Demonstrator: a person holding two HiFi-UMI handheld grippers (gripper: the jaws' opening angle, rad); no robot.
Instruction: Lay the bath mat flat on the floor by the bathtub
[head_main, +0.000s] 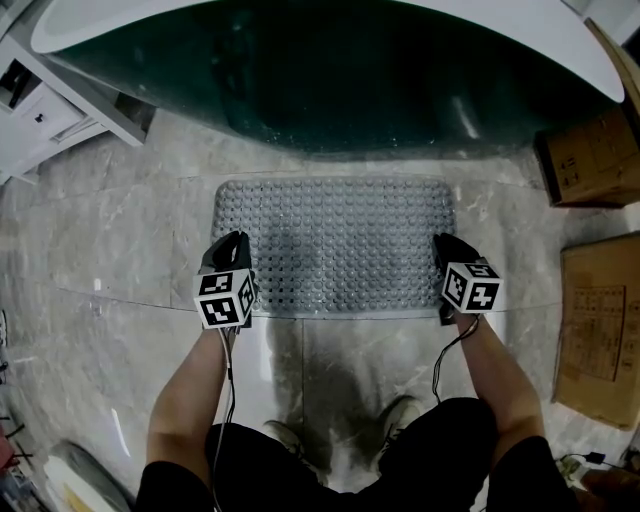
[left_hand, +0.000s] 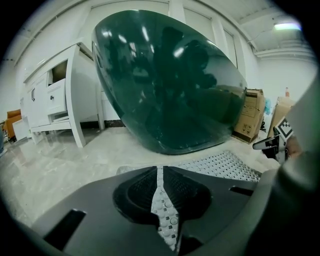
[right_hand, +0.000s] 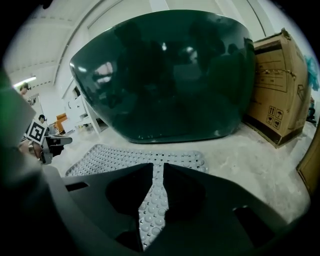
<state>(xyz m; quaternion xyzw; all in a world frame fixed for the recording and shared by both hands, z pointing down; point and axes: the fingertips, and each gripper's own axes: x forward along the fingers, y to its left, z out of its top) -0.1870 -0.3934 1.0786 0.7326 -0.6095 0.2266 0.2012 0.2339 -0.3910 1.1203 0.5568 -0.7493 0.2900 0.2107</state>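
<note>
- Lying flat on the marble floor (head_main: 130, 230), the bath mat (head_main: 335, 245) is seen just at 6 o'clock of the dark green bathtub (head_main: 330, 70).
- Its 7 o'clock corner is pinched by the left gripper (left_hand: 160, 172), whose fingers (left_hand: 140, 187) are closed to a narrow slit on the mat's edge.
- Its 5 o'clock corner is clamped likewise by the right gripper (right_hand: 157, 170).
- Cardboard boxes (head_main: 600, 310) are seen at 3 o'clock.

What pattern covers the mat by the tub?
Regular rows of small round bumps all over the grey mat; it shows best in the head view.
</note>
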